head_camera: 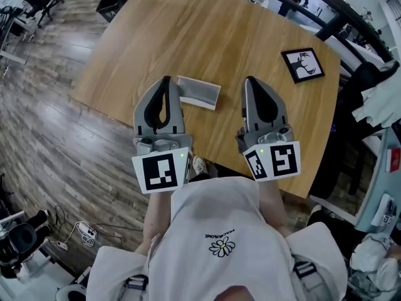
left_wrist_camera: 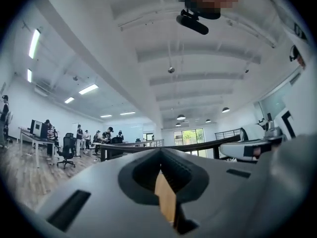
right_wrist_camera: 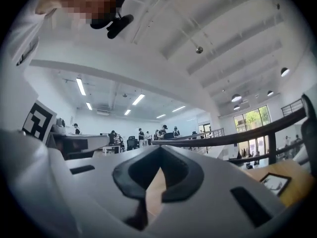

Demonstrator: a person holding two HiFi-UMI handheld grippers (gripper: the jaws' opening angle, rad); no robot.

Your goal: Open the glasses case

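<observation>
Glasses case [head_camera: 199,92]: grey, on wooden table [head_camera: 188,36], between the grippers.
Left gripper [head_camera: 166,79]: jaws together, empty.
Right gripper [head_camera: 249,79]: jaws together, empty.

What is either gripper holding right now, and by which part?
Nothing. The left gripper and right gripper are both shut and empty; the glasses case lies on the table, in neither's jaws.

Open-plan office: far desks [left_wrist_camera: 30,135] with monitors [left_wrist_camera: 35,127], swivel chairs [left_wrist_camera: 66,151], ceiling strip lights [left_wrist_camera: 33,43], plank floor [head_camera: 44,137] around the bench [head_camera: 188,36].
</observation>
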